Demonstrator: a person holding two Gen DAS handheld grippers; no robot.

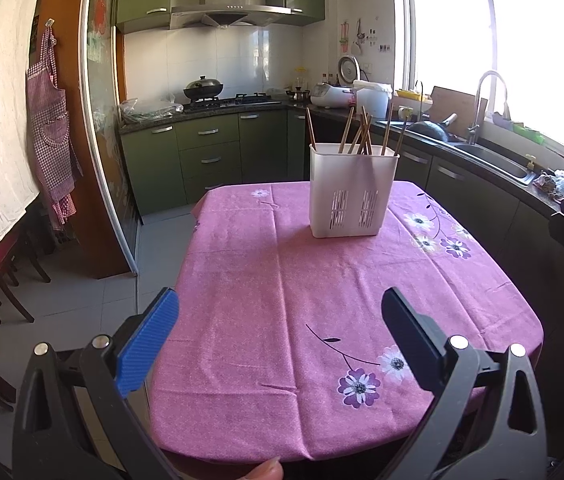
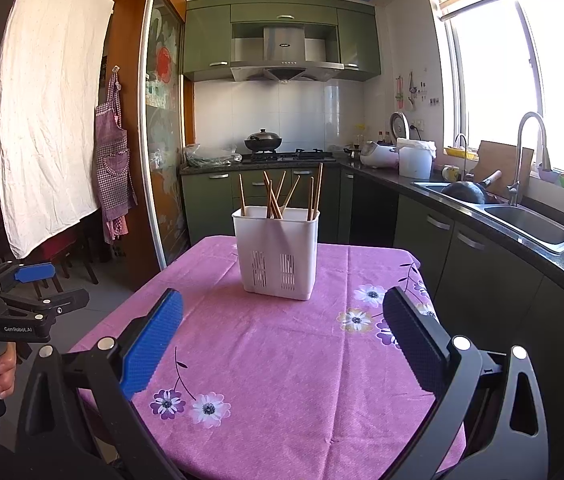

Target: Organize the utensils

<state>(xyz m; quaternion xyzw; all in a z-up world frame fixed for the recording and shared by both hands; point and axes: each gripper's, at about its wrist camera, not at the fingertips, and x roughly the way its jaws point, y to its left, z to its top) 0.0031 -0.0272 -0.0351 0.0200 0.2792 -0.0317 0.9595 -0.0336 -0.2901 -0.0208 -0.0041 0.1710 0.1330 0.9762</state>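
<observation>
Chopsticks (image 1: 358,132) stand loosely crossed inside the white holder (image 1: 352,196), which sits upright on the pink-clothed surface (image 1: 282,300), toward its far end. No utensil lies loose on the cloth near the holder, so the work looks either finished or about to turn to the sticks inside it.

Left gripper (image 1: 280,336) hovers well short of the holder, jaws spread wide and empty. Right gripper (image 2: 282,332) is nearer the holder, likewise released with nothing between its pads.

If a stick is to be drawn or straightened, a good approach would be from above the holder's rim, closing on a single shaft below its tip, while the other gripper steadies the holder's wall; the light plastic would probably tip or slide on the cloth otherwise.

The right wrist view shows the left gripper from outside, beyond the holder's left side, with the person's hand (image 2: 2,372) on its handle. The left wrist view catches only a dark edge of the right gripper, far to the holder's right.
</observation>
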